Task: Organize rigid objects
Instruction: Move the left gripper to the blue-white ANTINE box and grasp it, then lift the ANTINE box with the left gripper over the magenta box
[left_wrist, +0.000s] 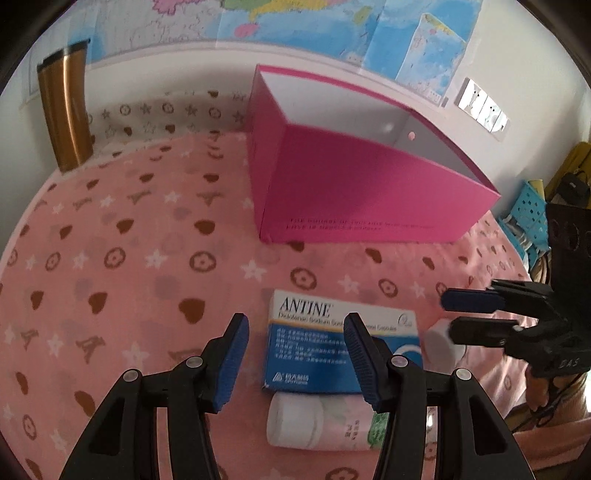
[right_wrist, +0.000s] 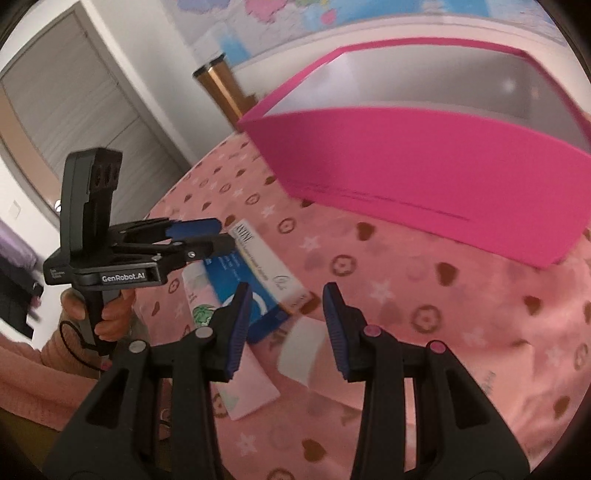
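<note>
A blue and white ANTINE medicine box (left_wrist: 332, 343) lies flat on the pink patterned cloth; it also shows in the right wrist view (right_wrist: 258, 273). My left gripper (left_wrist: 295, 354) is open, hovering just above and before the box. A white-capped pink bottle (left_wrist: 317, 424) lies on its side below the box. A small white bottle (left_wrist: 441, 345) (right_wrist: 301, 350) lies right of the box. My right gripper (right_wrist: 286, 328) is open over that small bottle; in the left wrist view (left_wrist: 448, 314) it comes in from the right. An open magenta box (left_wrist: 354, 177) (right_wrist: 424, 162) stands behind.
A gold tumbler (left_wrist: 64, 110) (right_wrist: 218, 88) stands at the far left by the wall. A blue perforated basket (left_wrist: 532, 218) sits off the table's right edge. The cloth-covered table (left_wrist: 110, 277) ends near the wall behind the magenta box.
</note>
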